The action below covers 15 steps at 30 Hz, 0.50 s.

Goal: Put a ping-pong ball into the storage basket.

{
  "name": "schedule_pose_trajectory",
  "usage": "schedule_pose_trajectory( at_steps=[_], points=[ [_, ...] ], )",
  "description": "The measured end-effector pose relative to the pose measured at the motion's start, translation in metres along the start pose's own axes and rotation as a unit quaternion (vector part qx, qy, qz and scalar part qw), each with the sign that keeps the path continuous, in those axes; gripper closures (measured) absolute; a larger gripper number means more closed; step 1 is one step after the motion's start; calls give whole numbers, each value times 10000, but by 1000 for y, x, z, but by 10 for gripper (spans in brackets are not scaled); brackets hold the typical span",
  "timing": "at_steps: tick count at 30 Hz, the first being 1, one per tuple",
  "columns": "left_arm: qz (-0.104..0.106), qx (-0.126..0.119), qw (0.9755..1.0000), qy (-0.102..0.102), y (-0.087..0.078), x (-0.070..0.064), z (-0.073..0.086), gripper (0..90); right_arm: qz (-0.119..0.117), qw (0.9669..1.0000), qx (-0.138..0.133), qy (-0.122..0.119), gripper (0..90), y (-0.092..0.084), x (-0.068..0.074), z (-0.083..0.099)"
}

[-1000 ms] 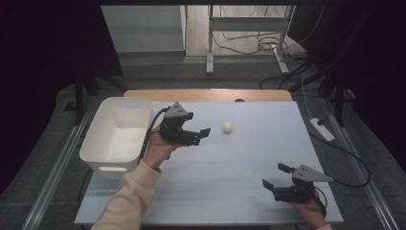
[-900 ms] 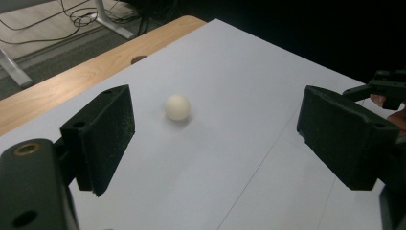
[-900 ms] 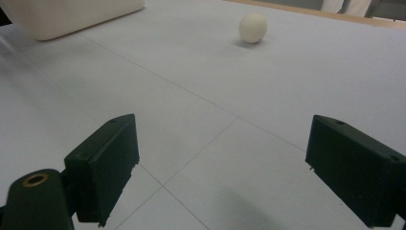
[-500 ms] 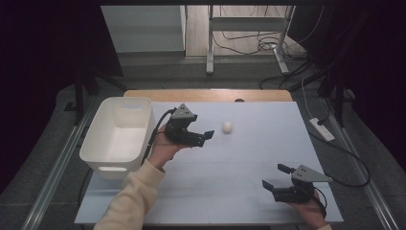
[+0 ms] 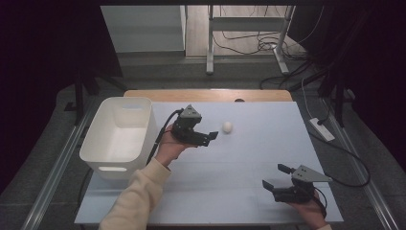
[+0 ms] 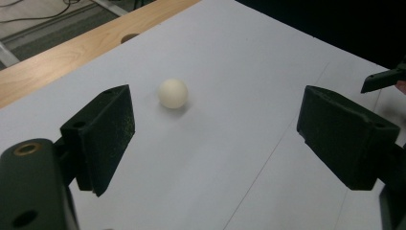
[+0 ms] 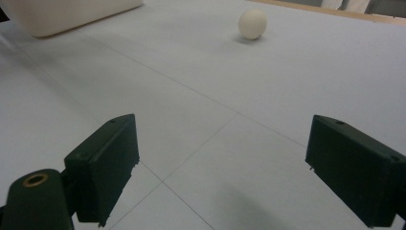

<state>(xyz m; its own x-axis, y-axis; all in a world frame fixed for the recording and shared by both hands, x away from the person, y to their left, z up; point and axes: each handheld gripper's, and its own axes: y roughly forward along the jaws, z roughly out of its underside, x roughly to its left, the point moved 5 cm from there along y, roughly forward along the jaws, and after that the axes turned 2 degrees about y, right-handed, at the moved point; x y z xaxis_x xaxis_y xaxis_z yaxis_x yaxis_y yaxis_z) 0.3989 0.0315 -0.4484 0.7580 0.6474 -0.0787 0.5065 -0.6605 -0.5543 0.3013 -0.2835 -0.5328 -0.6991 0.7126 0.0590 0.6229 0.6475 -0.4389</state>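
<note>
Black jaws of the right gripper stand spread apart and empty at the near right edge of the pale table, held low in a hand. From it, the small white ball lies well apart, far ahead across bare tabletop.

Further in, the left gripper hovers near mid-table, its jaws also spread wide with nothing between them. It points toward the ball, which sits just beyond its tips, resting alone on the table surface. In the left gripper view the ball lies ahead and nearer the left jaw than the right, not centred in the gap. Being round, it offers no long axis to line up with.

The left hand is clearly the nearer one for a grasp.

Beyond the left forearm stands a white plastic bin, open-topped, at the table's left side.
</note>
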Motion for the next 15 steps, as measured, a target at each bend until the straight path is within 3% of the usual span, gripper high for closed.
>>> schedule_pose_trajectory(
  at_steps=[15],
  points=[
    [-65, 220, 9997, 43, 23, 2, 2, 140, 5, 10000, 18, 11, 109, 1, 0, 0]
  ],
)
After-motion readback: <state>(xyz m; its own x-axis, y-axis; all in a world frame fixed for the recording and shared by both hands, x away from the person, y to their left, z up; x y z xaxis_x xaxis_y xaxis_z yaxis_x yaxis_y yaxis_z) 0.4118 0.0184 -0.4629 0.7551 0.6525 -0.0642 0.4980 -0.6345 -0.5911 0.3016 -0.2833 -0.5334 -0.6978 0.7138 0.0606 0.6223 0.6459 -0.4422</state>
